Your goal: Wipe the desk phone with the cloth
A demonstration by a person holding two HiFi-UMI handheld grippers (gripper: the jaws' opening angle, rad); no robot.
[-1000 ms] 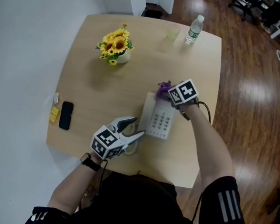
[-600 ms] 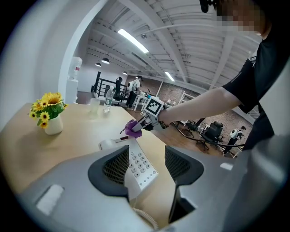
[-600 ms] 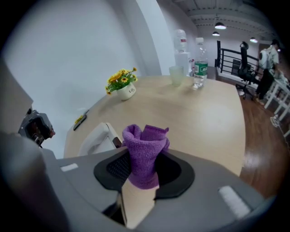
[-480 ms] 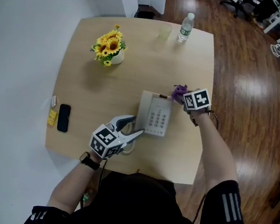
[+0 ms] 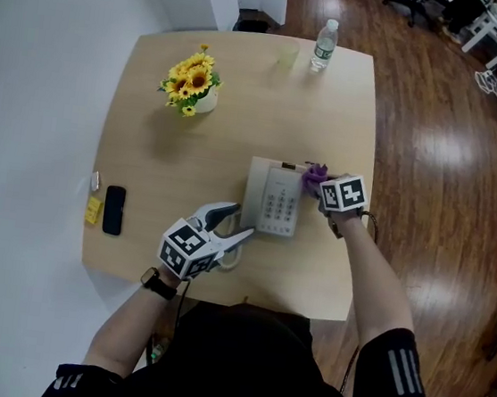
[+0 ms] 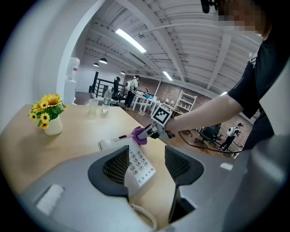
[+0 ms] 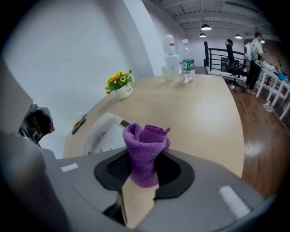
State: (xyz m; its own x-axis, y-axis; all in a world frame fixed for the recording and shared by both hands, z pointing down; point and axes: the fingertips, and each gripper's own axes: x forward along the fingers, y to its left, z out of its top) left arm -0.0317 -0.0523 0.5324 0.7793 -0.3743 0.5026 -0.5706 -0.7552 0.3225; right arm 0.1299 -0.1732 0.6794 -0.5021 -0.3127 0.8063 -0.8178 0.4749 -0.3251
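Note:
A white desk phone (image 5: pixel 272 200) lies on the wooden table (image 5: pixel 241 111), its keypad facing up. My right gripper (image 5: pixel 319 183) is shut on a folded purple cloth (image 5: pixel 313 176), which rests against the phone's far right corner. In the right gripper view the cloth (image 7: pixel 145 152) stands up between the jaws with the phone (image 7: pixel 105 132) just left of it. My left gripper (image 5: pixel 230 223) is open at the phone's near left corner. In the left gripper view the phone's near end (image 6: pixel 138 164) shows between the spread jaws, with the cloth (image 6: pixel 140 135) beyond.
A vase of sunflowers (image 5: pixel 192 79) stands at the far left. A water bottle (image 5: pixel 323 44) and a plastic cup (image 5: pixel 287 57) stand at the far edge. A black mobile phone (image 5: pixel 113 209) and a yellow note (image 5: pixel 93 209) lie near the left edge. The coiled cord (image 5: pixel 229 258) loops under my left gripper.
My right gripper carried the cloth from the phone's far edge out to the right, then back against the far right corner. The left gripper stayed open in place.

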